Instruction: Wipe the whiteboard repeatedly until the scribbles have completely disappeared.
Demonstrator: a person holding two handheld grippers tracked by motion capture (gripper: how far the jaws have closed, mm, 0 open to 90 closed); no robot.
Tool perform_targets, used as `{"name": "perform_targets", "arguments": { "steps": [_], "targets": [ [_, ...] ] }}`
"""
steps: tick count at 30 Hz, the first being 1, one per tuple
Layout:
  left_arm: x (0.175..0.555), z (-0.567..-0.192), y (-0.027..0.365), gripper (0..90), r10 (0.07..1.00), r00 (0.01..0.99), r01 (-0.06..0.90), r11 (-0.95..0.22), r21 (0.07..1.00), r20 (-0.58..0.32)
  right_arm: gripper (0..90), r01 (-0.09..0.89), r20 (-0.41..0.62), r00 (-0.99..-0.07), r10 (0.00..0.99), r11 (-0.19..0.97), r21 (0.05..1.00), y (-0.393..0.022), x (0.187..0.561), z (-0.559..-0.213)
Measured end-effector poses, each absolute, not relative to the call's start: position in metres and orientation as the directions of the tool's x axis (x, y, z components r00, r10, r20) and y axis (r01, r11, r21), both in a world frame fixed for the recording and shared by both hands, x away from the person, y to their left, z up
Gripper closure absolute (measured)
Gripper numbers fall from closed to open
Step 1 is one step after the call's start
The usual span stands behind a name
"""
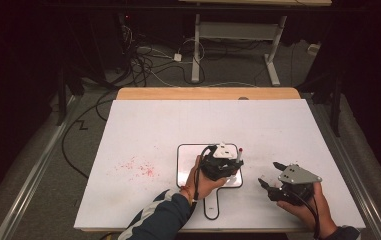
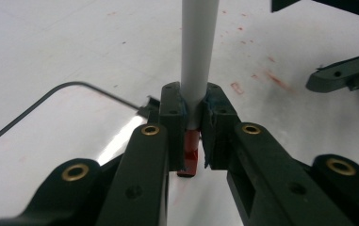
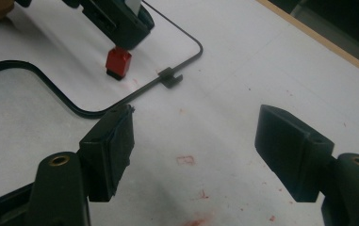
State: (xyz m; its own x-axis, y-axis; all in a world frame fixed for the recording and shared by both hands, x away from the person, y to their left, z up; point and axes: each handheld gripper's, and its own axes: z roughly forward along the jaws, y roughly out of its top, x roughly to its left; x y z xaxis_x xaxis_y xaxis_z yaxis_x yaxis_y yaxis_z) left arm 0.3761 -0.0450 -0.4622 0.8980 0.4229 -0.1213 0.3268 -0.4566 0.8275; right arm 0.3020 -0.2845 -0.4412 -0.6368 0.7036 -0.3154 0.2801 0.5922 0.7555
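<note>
High view, near right: right gripper (image 1: 267, 181) over white table (image 1: 143, 130), jaws spread, nothing between. Left of it: left gripper (image 1: 238, 159) clamped on red-capped marker (image 2: 198, 56), above black-framed whiteboard (image 1: 185, 172). Farther left: red smudges (image 1: 137, 168).

Far half of table (image 1: 203, 115) open; whiteboard (image 1: 185, 172), left tongs (image 1: 228, 162) crowd near centre; right edge probably free.
</note>
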Motion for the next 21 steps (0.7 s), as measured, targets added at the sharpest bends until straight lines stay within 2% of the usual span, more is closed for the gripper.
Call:
{"name": "perform_targets", "arguments": {
  "steps": [6, 9, 14, 17, 21],
  "targets": [
    [0.374, -0.462, -0.052, 79.2, 0.409, 0.906, 0.311, -0.465, 0.829, -0.111, 29.2, 0.288, -0.31, -0.633, 0.709, 0.588, 0.756, -0.286, 0.302, -0.442],
    [0.374, -0.461, -0.042, 79.2, 0.429, 0.9, 0.304, -0.477, 0.825, -0.083, 29.2, 0.281, -0.312, -0.631, 0.71, 0.584, 0.761, -0.287, 0.301, -0.44],
    [0.375, -0.463, -0.022, 79.2, 0.452, 0.885, 0.337, -0.453, 0.825, -0.114, 29.3, 0.286, -0.311, -0.627, 0.714, 0.582, 0.761, -0.288, 0.301, -0.44],
    [0.372, -0.461, -0.02, 79.1, 0.449, 0.89, 0.313, -0.476, 0.822, -0.078, 29.3, 0.281, -0.316, -0.632, 0.708, 0.589, 0.758, -0.287, 0.301, -0.44],
    [0.374, -0.463, -0.022, 79.1, 0.449, 0.89, 0.314, -0.464, 0.829, -0.086, 29.3, 0.283, -0.313, -0.63, 0.71, 0.586, 0.76, -0.285, 0.301, -0.44]
  ]
}}
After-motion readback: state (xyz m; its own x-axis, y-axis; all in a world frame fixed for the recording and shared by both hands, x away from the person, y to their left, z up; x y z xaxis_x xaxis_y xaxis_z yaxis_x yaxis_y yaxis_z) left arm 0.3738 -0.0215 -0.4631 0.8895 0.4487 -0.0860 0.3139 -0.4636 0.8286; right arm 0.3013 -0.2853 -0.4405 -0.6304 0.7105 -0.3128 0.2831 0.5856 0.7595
